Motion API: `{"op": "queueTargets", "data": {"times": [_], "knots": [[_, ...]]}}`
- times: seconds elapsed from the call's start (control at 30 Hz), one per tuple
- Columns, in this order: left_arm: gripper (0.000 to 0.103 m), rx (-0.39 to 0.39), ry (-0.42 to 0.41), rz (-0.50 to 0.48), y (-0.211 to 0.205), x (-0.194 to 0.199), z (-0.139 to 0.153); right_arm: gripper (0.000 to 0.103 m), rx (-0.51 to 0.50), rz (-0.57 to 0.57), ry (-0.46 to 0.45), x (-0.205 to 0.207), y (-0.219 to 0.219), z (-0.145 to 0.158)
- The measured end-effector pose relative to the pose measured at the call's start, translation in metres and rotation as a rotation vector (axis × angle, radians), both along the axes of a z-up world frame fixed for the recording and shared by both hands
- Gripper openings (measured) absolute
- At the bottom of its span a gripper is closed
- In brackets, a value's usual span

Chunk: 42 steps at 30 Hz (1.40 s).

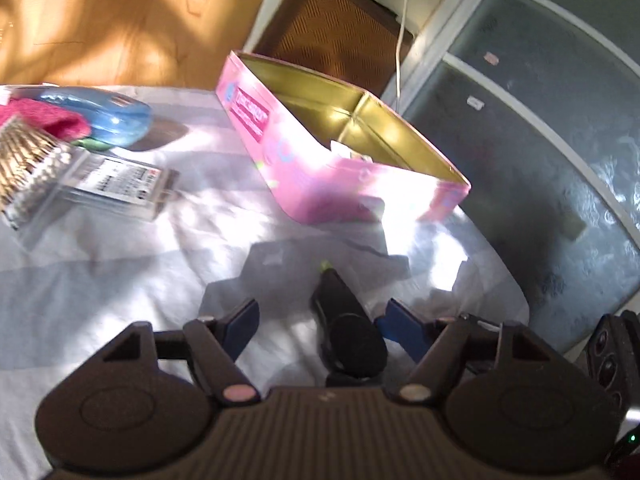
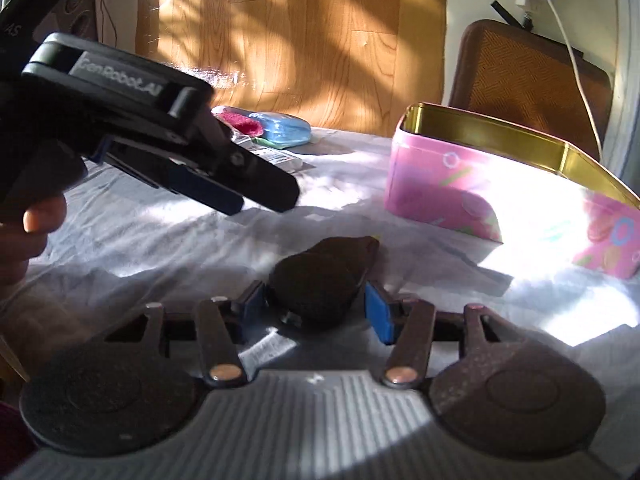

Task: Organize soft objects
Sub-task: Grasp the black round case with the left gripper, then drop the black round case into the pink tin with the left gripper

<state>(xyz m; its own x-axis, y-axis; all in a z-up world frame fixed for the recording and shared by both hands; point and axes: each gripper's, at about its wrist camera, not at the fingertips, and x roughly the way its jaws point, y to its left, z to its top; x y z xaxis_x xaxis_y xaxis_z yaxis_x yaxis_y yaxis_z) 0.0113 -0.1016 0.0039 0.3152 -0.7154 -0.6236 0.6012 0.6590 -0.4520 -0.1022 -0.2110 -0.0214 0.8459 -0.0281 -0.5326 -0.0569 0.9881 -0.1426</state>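
A dark soft pad-like object (image 2: 320, 280) lies on the white cloth between the blue pads of my right gripper (image 2: 316, 308); the jaws stand around it with small gaps, open. In the left wrist view the same dark object (image 1: 348, 332) lies between the pads of my open left gripper (image 1: 320, 324), not touched. The left gripper (image 2: 224, 188) also shows from the side in the right wrist view. An open pink tin with a gold inside (image 1: 340, 148) stands beyond, also in the right wrist view (image 2: 480, 184). A pink cloth (image 1: 48, 120) and a blue soft item (image 1: 108, 116) lie far left.
A clear plastic box (image 1: 108, 188) and a hairbrush (image 1: 24, 160) lie at the left on the cloth-covered table (image 1: 120, 280). A brown chair (image 2: 532, 76) stands behind the tin. A white cable (image 1: 400, 40) hangs at the back. The table's edge is at the right, glass door beyond.
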Motion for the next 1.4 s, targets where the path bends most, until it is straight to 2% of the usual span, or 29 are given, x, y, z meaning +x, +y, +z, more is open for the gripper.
{"op": "queueTargets", "data": {"times": [0.17, 0.2, 0.3, 0.4, 0.5, 0.6, 0.7, 0.8, 0.97, 1.1, 1.23, 1.4], "knots": [[0.057, 0.082, 0.025, -0.066, -0.034, -0.018, -0.01, 0.061, 0.055, 0.012, -0.014, -0.002, -0.009, -0.003], [0.057, 0.092, 0.004, -0.063, -0.037, -0.022, -0.01, 0.052, 0.065, 0.023, -0.022, -0.002, -0.01, -0.004], [0.051, 0.123, -0.036, -0.054, -0.041, -0.028, -0.007, 0.052, 0.066, 0.02, -0.061, -0.008, -0.012, -0.003], [0.051, 0.071, -0.044, -0.045, -0.037, -0.027, 0.009, 0.052, 0.06, 0.02, -0.149, -0.016, -0.015, 0.008], [0.051, 0.019, -0.109, -0.044, -0.041, -0.025, 0.036, 0.052, 0.038, 0.01, -0.24, -0.016, -0.018, 0.025], [0.051, 0.006, -0.174, -0.059, -0.055, -0.014, 0.059, 0.052, -0.027, -0.009, -0.342, -0.004, -0.025, 0.045], [0.051, -0.011, -0.21, -0.062, -0.078, 0.011, 0.072, 0.052, -0.075, -0.046, -0.405, 0.02, -0.038, 0.058], [0.051, -0.018, -0.204, -0.06, -0.106, 0.046, 0.069, 0.052, -0.042, -0.098, -0.402, 0.048, -0.062, 0.062], [0.051, -0.005, -0.114, -0.036, -0.137, 0.085, 0.049, 0.053, -0.006, -0.171, -0.349, 0.079, -0.091, 0.055], [0.054, 0.058, -0.138, 0.006, -0.149, 0.094, 0.039, 0.056, 0.002, -0.194, -0.283, 0.095, -0.097, 0.043], [0.054, 0.029, -0.144, 0.031, -0.134, 0.09, 0.045, 0.056, 0.015, -0.203, -0.305, 0.084, -0.091, 0.045], [0.054, -0.044, -0.253, 0.076, -0.073, 0.057, 0.068, 0.056, 0.042, -0.138, -0.403, 0.057, -0.061, 0.058]]}}
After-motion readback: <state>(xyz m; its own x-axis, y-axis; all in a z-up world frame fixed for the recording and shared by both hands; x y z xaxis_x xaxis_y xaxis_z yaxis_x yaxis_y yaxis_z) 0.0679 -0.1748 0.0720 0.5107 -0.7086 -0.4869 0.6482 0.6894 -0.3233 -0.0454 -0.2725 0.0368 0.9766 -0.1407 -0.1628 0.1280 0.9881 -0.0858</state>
